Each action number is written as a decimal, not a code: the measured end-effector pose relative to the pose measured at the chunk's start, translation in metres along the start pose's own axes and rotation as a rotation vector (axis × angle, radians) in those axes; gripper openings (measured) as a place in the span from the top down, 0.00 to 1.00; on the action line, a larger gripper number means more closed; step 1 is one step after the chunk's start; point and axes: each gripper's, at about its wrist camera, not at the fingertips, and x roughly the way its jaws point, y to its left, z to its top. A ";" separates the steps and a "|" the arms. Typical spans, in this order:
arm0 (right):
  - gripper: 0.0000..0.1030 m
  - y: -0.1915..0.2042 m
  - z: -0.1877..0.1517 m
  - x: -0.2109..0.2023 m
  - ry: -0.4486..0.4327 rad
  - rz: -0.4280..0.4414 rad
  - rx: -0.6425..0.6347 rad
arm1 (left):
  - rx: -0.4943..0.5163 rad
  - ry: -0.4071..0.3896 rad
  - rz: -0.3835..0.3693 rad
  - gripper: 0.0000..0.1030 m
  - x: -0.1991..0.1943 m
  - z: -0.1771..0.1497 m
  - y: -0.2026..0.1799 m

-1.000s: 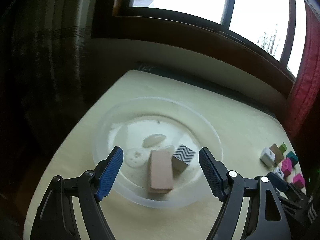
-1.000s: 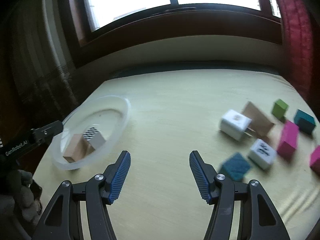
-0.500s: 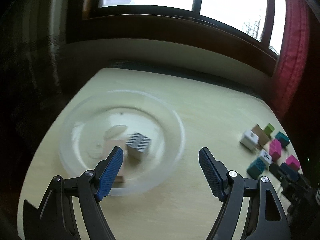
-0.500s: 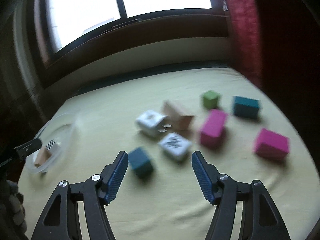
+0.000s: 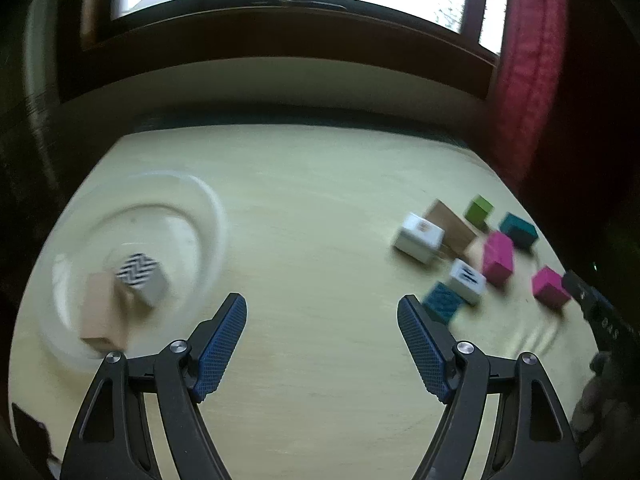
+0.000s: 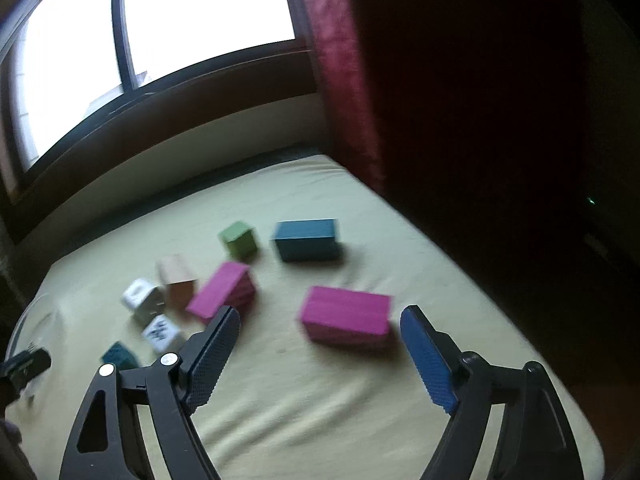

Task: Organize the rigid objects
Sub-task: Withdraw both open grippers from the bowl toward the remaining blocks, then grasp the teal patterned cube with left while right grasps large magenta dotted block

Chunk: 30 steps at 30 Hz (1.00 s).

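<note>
While both the left gripper (image 5: 322, 346) and the right gripper (image 6: 320, 354) gape empty, the nearest pink block (image 6: 346, 316), at the right-wrist frame's centre on the table (image 6: 320, 420), looks light, stiff, best pinched across its long flat sides.

Blocks split between the clear bowl and a loose pile on the yellow-green cloth

The clear bowl (image 5: 208, 216) holds a tan block (image 5: 102, 316) and a zigzag-print cube (image 5: 142, 280), touching. Well apart sit the rest: white cubes (image 5: 418, 236), a brown block (image 5: 452, 222), green cube (image 6: 238, 240), teal block (image 6: 306, 238), two magenta blocks (image 6: 346, 316), blurry.
</note>
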 end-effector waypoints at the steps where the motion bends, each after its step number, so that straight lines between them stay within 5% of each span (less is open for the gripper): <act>1: 0.17 -0.005 0.001 0.000 0.003 -0.008 0.007 | 0.013 0.006 -0.004 0.23 0.002 -0.001 -0.006; 11: 0.17 -0.025 0.008 0.032 0.091 0.056 0.082 | 0.069 0.055 -0.024 0.23 0.021 -0.002 -0.045; 19: 0.17 -0.009 0.005 0.046 0.106 0.064 0.026 | 0.088 0.087 -0.029 0.23 0.038 -0.002 -0.059; 30: 0.33 -0.018 0.003 0.055 0.139 0.038 0.047 | 0.111 0.136 -0.053 0.25 0.071 -0.004 -0.070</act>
